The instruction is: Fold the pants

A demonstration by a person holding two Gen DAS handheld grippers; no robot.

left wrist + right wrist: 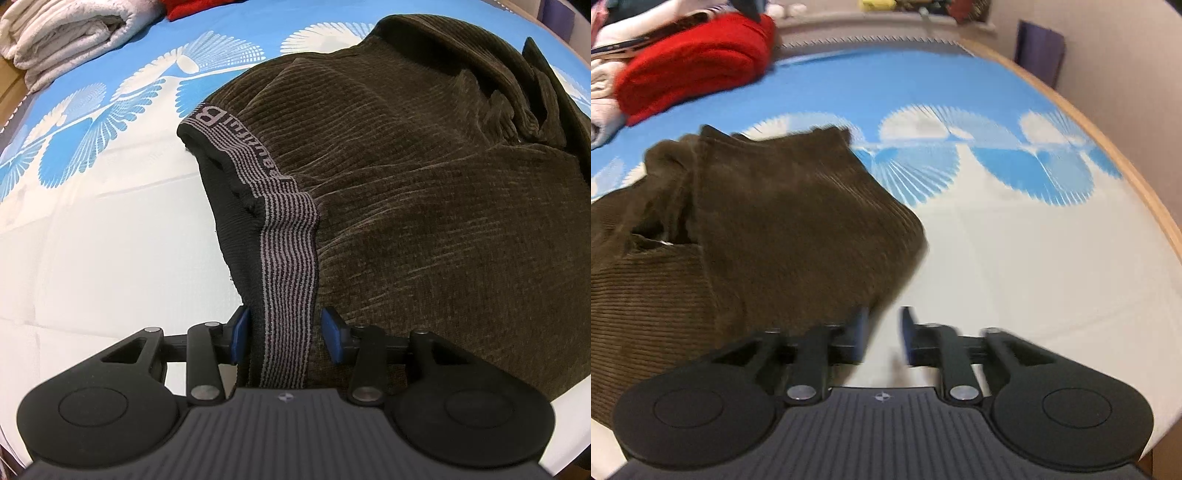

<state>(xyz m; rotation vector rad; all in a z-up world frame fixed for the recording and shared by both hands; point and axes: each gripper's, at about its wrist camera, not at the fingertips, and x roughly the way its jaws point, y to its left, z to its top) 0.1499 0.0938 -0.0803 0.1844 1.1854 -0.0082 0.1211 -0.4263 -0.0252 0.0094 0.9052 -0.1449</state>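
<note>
From the left wrist we see our left gripper (283, 334) with its pads on either side of the striped waistband (288, 258) of the brown corduroy pants (424, 206), which lie partly doubled on the blue-and-white bed cover (92, 240); we cannot tell if it pinches. From the right wrist, our right gripper (884, 334) is released and empty beside the folded leg, so we judge more folds remain.

pants (424, 192): brown ribbed corduroy, soft matt nap
waistband (288, 258): striped knit elastic
bed sheet (1015, 258): smooth printed cloth
towel (62, 33): white fluffy terry (folded)
left gripper (284, 332): matt black plastic, blue pads, metal pins
</note>
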